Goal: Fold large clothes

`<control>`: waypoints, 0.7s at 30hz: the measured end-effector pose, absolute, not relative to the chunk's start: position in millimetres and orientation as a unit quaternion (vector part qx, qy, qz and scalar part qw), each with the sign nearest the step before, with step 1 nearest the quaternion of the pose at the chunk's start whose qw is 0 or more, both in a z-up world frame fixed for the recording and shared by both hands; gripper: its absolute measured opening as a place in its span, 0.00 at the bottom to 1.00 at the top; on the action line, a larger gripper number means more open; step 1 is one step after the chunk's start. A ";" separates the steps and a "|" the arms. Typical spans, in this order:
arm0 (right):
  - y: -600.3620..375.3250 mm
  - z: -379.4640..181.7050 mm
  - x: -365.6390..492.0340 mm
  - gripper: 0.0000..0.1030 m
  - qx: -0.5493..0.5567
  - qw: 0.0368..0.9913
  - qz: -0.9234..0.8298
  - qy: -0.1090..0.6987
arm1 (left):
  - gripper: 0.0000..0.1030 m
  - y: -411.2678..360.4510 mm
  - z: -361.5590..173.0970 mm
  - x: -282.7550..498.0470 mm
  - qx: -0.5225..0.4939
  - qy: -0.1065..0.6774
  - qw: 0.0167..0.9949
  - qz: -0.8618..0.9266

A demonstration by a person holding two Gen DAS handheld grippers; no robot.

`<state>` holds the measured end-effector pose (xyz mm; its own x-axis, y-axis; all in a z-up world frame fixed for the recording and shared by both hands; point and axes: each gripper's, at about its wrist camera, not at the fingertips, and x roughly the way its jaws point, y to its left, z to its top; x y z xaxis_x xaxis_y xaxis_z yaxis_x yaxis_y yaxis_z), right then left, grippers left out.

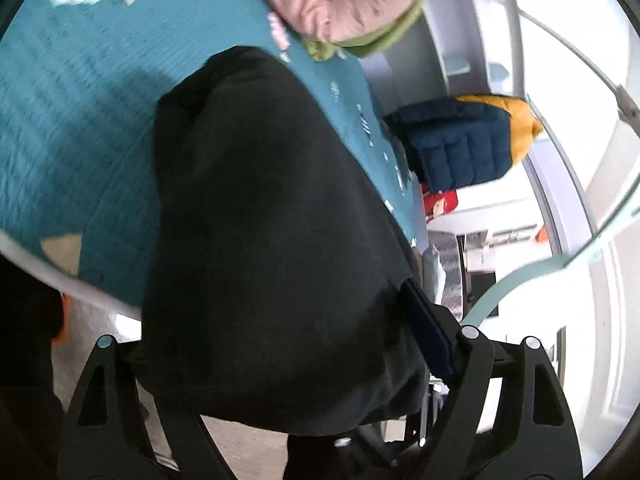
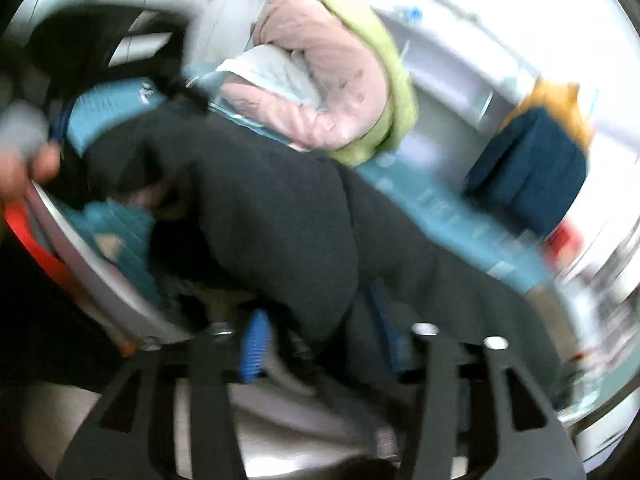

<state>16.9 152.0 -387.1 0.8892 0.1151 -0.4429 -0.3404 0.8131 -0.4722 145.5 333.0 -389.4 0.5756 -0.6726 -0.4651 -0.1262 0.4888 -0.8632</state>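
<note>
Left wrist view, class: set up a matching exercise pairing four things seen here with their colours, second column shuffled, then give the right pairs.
Things:
1. garment between the left gripper fingers
2. cover on the table
3. bundle at the far edge
4. jacket beyond the table

Colours:
A. navy and yellow
B. black
C. pink with green trim
D. teal

Pairs: 1-B, 2-D, 3-C, 4-A
</note>
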 end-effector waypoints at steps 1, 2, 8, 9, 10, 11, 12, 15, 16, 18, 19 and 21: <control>157.1 -392.0 10.7 0.53 -0.307 0.928 0.110 0.179 | 0.79 332.9 -391.0 147.2 -0.474 0.428 0.748 -0.182; 161.3 -396.3 6.7 0.54 -0.323 0.926 0.105 0.167 | 0.79 333.6 -393.8 148.6 -0.472 0.433 0.746 -0.184; 181.7 -421.2 7.0 0.64 -0.413 0.900 0.093 0.105 | 0.77 345.2 -404.7 147.4 -0.464 0.449 0.741 -0.186; 183.3 -423.3 6.8 0.70 -0.423 0.897 0.086 0.092 | 0.77 344.7 -404.3 148.3 -0.462 0.449 0.741 -0.189; 186.1 -425.6 5.2 0.72 -0.441 0.891 0.075 0.070 | 0.77 347.5 -404.2 146.8 -0.458 0.451 0.742 -0.190; 188.2 -427.7 3.6 0.73 -0.456 0.885 0.070 0.058 | 0.77 349.7 -402.3 146.5 -0.455 0.449 0.744 -0.193; 191.1 -432.1 0.8 0.74 -0.480 0.874 0.060 0.041 | 0.77 352.0 -400.8 145.1 -0.453 0.447 0.747 -0.194; 191.7 -442.3 -14.5 0.74 -0.511 0.857 0.070 0.014 | 0.77 356.5 -402.0 148.1 -0.449 0.454 0.746 -0.191; 191.4 -447.5 -18.4 0.75 -0.517 0.852 0.084 0.013 | 0.77 357.0 -404.7 150.3 -0.446 0.460 0.744 -0.189; 192.3 -458.3 -19.9 0.75 -0.533 0.839 0.107 0.018 | 0.77 357.3 -410.8 154.9 -0.442 0.475 0.738 -0.186; 193.2 -464.2 -19.1 0.77 -0.544 0.831 0.115 0.018 | 0.77 357.1 -411.5 157.0 -0.442 0.479 0.736 -0.185; 197.4 -475.0 -17.6 0.78 -0.564 0.815 0.134 0.019 | 0.77 359.5 -413.3 158.3 -0.442 0.482 0.733 -0.187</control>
<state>-17.6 197.4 -475.0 0.9632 0.1978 -0.1822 -0.2401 0.3276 -0.9138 158.3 359.5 -413.3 0.4662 -0.7001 -0.5408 -0.1513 0.5392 -0.8285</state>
